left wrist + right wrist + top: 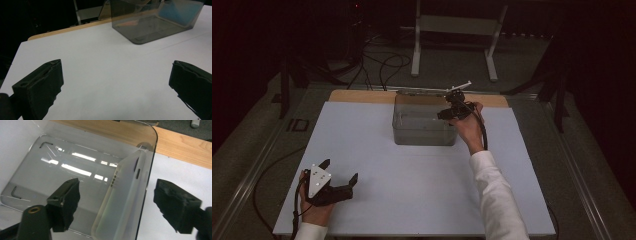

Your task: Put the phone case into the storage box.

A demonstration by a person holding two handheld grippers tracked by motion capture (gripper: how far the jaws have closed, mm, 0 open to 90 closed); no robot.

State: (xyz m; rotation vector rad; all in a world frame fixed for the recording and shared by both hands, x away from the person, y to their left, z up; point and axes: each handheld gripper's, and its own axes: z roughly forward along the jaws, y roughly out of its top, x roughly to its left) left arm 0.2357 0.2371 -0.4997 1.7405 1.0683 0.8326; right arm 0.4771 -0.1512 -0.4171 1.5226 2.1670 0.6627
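- left gripper [339, 172] at near left of the white table sheet [412, 190], held in the person's left hand [314, 212], grey three-cornered plate [318, 180] on top, cable trailing off the near edge
- its jaws stand wide apart, nothing between them; left gripper view shows just bare sheet [107, 75] between the two black jaws
- right sleeve [497, 195] white, runs from the near edge up toward mid-table, right hand [469, 127] at the right end of the box
- smoky clear plastic box [424, 122] sits at centre far on the sheet, open top, just short of the wooden strip [362, 96] along the far edge; in left gripper view the box [155, 20] is far right, a blue patch visible through its wall
- right gripper [451, 111] over the right end of the box, tilted down into it, cable down the forearm
- right gripper view: jaws wide, gripping nothing, left jaw over the box inside, right jaw outside over the sheet, box wall [147, 182] between them
- translucent whitish phone case [120, 202] stands on edge inside the box, leaning against that right wall, side slots and small holes visible
- far beyond the table: dark floor, cables, white stand legs [454, 40]
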